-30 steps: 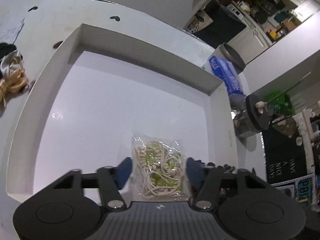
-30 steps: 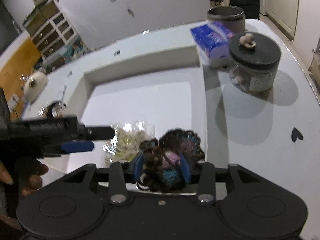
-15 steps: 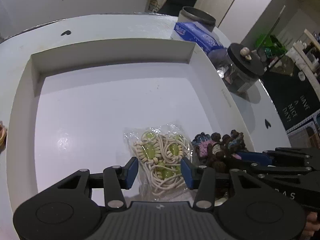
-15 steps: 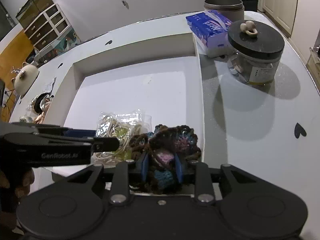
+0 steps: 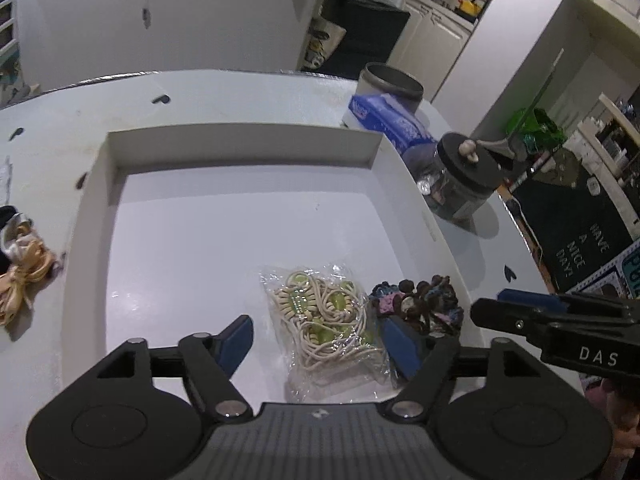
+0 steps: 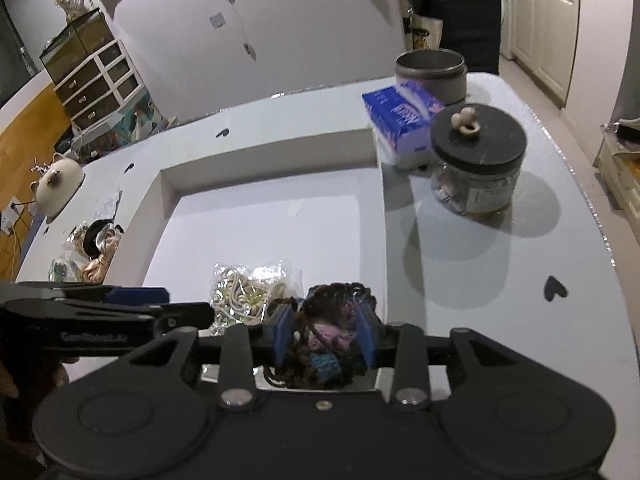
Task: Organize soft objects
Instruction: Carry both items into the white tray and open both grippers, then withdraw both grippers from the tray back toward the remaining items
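A clear bag of cream cord with green beads [image 5: 328, 320] lies on the floor of the white tray [image 5: 240, 144], near its front right. My left gripper [image 5: 316, 344] is open and hangs above the bag, its fingers wide on either side. A dark crocheted scrunchie bundle [image 6: 324, 332] sits just right of the bag at the tray's right wall; it also shows in the left wrist view [image 5: 420, 308]. My right gripper [image 6: 324, 334] stands with its blue pads around the bundle, a little apart from it. The bag also shows in the right wrist view [image 6: 248, 292].
A black-lidded glass jar [image 6: 476, 160], a blue tissue pack [image 6: 400, 116] and a grey pot [image 6: 430, 72] stand right of the tray. Satin scrunchies [image 5: 20, 264] lie on the table left of the tray, also seen in the right wrist view [image 6: 96, 248].
My left gripper opened wider and drew back from the bag. My right gripper's pads have spread slightly off the crocheted bundle, which now rests in the tray beside the bag.
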`<state>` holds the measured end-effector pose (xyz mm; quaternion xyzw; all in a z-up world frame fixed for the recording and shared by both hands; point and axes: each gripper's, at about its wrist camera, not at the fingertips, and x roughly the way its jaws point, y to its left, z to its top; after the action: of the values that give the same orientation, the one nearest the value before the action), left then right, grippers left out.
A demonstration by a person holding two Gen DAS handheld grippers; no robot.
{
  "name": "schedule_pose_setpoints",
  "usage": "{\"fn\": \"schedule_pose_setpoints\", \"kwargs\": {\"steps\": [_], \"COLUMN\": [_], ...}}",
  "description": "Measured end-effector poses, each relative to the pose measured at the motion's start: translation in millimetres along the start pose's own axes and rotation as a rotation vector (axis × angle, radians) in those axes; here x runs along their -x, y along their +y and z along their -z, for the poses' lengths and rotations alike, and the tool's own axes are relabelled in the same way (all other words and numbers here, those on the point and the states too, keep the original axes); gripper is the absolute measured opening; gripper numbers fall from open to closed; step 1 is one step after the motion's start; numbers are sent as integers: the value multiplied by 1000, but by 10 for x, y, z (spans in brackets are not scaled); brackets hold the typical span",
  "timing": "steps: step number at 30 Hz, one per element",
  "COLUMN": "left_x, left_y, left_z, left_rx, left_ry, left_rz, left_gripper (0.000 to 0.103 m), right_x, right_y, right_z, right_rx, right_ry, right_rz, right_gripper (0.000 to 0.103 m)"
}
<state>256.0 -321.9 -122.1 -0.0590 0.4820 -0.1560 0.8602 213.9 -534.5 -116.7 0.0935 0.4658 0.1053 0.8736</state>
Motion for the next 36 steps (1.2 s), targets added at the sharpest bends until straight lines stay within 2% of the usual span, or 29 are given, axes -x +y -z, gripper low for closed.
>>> {"fn": "schedule_pose_setpoints", "kwargs": {"steps": [3, 6, 11, 20, 22, 24, 30, 36], "left_x": [126, 236, 398, 666, 709, 734, 852, 966], "left_y": [19, 29, 42, 123, 145, 159, 223, 358], "left_z": [35, 82, 174, 362, 405, 446, 556, 607], "left_rx": [12, 15, 4, -6, -5, -2, -15, -20], "left_ry": [-29, -52, -90, -168, -187, -195, -235, -260], "left_rz": [-18, -29, -53, -67, -62, -68, -53, -42], "left_gripper": [86, 93, 102, 103, 103, 103, 103, 103], "right_x": [102, 195, 322, 584, 624, 667, 769, 800], "right_y": [9, 23, 37, 84, 103, 117, 177, 267], "right_z": [26, 61, 156, 322, 364, 407, 537, 628], "right_rx": [1, 10, 11, 22, 28, 33, 53, 50], "right_ry": [-23, -45, -70, -173, -190, -210, -291, -304], "right_rz": [8, 24, 40, 107, 122, 129, 142, 177], "right_gripper": [48, 62, 69, 89, 99, 103, 103, 103]}}
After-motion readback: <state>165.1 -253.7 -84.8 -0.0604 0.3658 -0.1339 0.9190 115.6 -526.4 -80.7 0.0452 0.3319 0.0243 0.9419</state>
